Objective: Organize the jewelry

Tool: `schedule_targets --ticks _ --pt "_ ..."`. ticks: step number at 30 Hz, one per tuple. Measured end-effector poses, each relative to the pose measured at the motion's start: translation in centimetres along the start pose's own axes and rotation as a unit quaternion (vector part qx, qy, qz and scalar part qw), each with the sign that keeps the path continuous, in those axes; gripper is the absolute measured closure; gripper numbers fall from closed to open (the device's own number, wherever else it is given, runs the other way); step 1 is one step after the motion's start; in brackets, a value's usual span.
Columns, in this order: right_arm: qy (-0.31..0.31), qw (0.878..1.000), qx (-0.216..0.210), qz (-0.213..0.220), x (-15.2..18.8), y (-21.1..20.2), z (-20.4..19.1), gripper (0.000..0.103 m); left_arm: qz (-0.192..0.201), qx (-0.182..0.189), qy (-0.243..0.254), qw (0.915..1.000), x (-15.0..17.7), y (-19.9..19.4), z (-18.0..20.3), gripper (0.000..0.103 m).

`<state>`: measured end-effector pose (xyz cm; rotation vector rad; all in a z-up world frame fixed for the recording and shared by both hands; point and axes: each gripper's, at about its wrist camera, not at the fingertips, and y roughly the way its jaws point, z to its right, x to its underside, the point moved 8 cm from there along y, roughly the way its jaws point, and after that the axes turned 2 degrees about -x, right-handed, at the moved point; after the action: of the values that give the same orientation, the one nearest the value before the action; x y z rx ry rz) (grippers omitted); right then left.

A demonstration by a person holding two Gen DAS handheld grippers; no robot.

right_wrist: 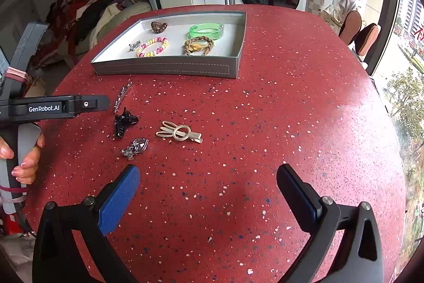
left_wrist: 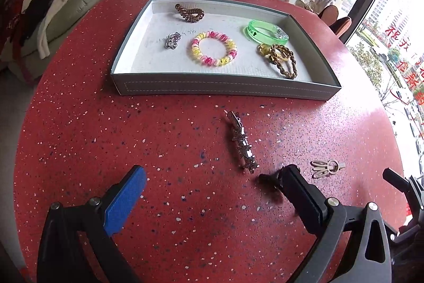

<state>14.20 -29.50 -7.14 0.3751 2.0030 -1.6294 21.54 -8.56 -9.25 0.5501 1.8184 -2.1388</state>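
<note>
The left gripper (left_wrist: 209, 187) hangs with fingers spread wide and empty over the red tabletop (left_wrist: 132, 129), the rhinestone barrette (left_wrist: 241, 142) just ahead; the right gripper (right_wrist: 208, 187) is equally agape. That clip looks stiff, light and slick, best pinched across its long sides, then carried to the grey tray (left_wrist: 225, 89)

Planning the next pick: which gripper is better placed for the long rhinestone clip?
Left. The left gripper is open with the clip just ahead of its fingertips; the right gripper sits farther off.
</note>
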Motion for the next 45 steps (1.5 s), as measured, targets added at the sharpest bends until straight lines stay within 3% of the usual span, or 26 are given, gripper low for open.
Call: schedule_targets --ticks 13,24,26,28,33,36,37,38,40,45 --pt "-0.105 0.993 -0.007 -0.052 -1.7 3.9 -2.3 0.004 -0.006 -0.022 0.012 0.9997 -1.4 2.5 0.2 0.0" --pt "-0.129 0.989 -0.017 -0.067 -1.8 5.0 -2.6 0.041 0.001 -0.042 0.037 0.9984 -1.4 2.9 0.6 0.003" --pt "-0.134 0.988 -0.02 -0.069 -1.9 4.9 -2.9 0.048 0.006 -0.05 0.047 0.9977 -1.4 2.8 0.8 0.013" --pt "-0.138 0.988 -0.024 -0.072 -1.9 4.9 -3.2 0.054 0.006 -0.05 0.057 0.9971 -1.3 2.8 1.1 0.015" --pt "-0.139 0.987 -0.024 -0.077 -1.7 4.8 -3.5 0.067 0.011 -0.048 0.068 0.9964 -1.2 2.4 1.6 0.033" --pt "-0.134 0.987 -0.02 -0.082 -1.5 4.6 -3.5 0.078 0.013 -0.045 0.074 0.9962 -1.1 2.2 1.7 0.049" --pt "-0.132 0.988 -0.017 -0.083 -1.5 4.6 -3.5 0.085 0.013 -0.043 0.075 0.9962 -1.1 2.1 1.7 0.05" --pt "-0.129 0.988 -0.015 -0.084 -1.4 4.5 -3.5 0.094 0.014 -0.041 0.075 0.9963 -1.1 2.0 1.7 0.057" --pt "-0.123 0.989 -0.006 -0.083 -1.3 4.3 -3.4 0.094 0.015 -0.035 0.078 0.9962 -1.0 1.9 1.6 0.072" --pt "-0.101 0.992 0.005 -0.071 -1.1 3.8 -3.3 0.094 0.019 -0.008 0.074 0.9971 -0.7 1.4 1.3 0.076"
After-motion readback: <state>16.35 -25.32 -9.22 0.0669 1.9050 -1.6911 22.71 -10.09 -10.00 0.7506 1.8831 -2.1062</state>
